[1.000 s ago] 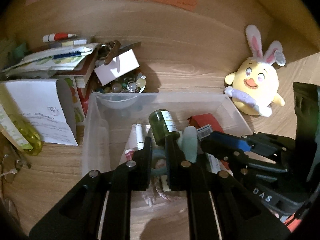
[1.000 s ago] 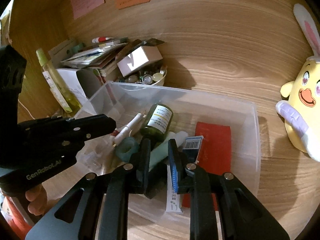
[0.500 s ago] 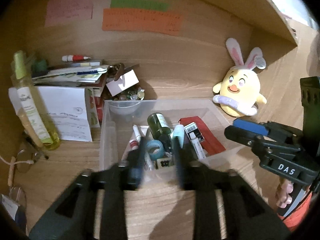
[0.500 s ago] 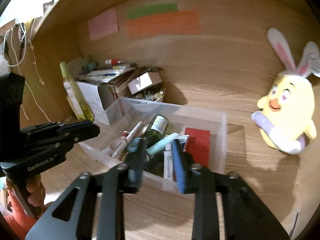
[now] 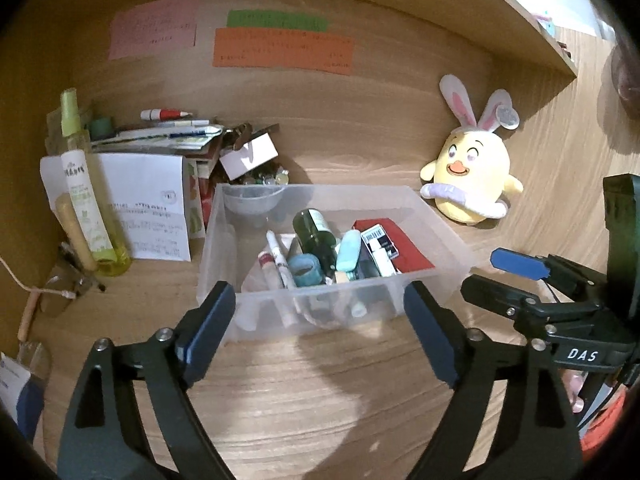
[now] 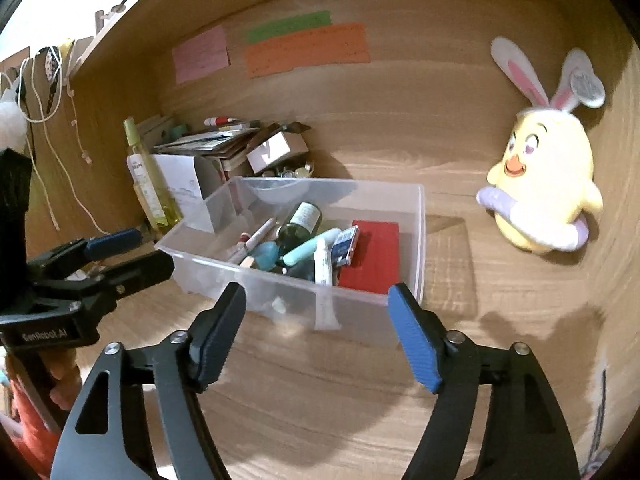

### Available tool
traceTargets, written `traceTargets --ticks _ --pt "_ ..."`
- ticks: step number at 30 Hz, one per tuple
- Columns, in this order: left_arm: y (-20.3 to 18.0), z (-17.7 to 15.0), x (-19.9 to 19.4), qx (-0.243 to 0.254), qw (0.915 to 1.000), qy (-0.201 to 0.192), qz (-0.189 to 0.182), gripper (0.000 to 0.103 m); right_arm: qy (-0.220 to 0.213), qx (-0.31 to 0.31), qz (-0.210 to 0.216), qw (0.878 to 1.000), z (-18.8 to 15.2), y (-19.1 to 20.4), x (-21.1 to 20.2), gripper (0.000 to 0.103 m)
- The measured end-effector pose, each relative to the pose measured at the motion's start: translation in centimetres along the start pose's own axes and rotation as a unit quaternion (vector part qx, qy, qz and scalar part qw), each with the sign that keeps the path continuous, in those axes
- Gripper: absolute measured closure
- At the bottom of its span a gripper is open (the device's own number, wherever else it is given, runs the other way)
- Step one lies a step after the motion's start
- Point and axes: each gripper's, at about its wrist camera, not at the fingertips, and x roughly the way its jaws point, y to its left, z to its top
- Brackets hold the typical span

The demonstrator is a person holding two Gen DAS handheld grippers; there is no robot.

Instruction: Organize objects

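A clear plastic bin [image 5: 224,240] [image 6: 418,240] sits on the wooden desk. In it lie a dark green bottle [image 5: 314,228] [image 6: 300,220], a mint tube [image 5: 348,250] [image 6: 310,250], a teal tape roll [image 5: 304,270], a white pen [image 5: 278,258], a red box [image 5: 408,248] [image 6: 376,258] and a barcode pack [image 5: 380,242]. My left gripper [image 5: 320,320] is open and empty, in front of the bin's near wall. My right gripper [image 6: 320,320] is open and empty, also in front of the bin. Each gripper shows in the other's view.
A yellow bunny-eared plush [image 5: 470,176] [image 6: 540,184] stands right of the bin. Left of it are a yellow-green spray bottle [image 5: 86,196], a white paper box [image 5: 148,204], stacked books and pens [image 5: 168,136], and a small bowl of beads [image 5: 260,176]. Sticky notes [image 5: 280,52] are on the back wall.
Both grippers pulled back out of the bin toward the desk's front and opened wide. The items lie in the bin as before.
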Motion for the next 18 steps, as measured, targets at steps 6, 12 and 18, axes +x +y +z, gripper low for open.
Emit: traceTargets --ticks 6,12,18 --pt "-0.3 -1.1 0.6 0.003 0.9999 0.010 0.001 0.013 0.003 0.008 0.004 1.000 -0.6 -0.5 -0.2 0.027" --pt "-0.3 -1.6 1.1 -0.003 0.9998 0.019 -0.001 0.013 0.004 0.003 0.003 1.000 -0.8 -0.3 -0.4 0.027" --pt "-0.2 -1.6 1.2 -0.003 0.9998 0.020 -0.002 0.012 0.005 -0.004 0.003 1.000 -0.9 0.3 -0.4 0.027"
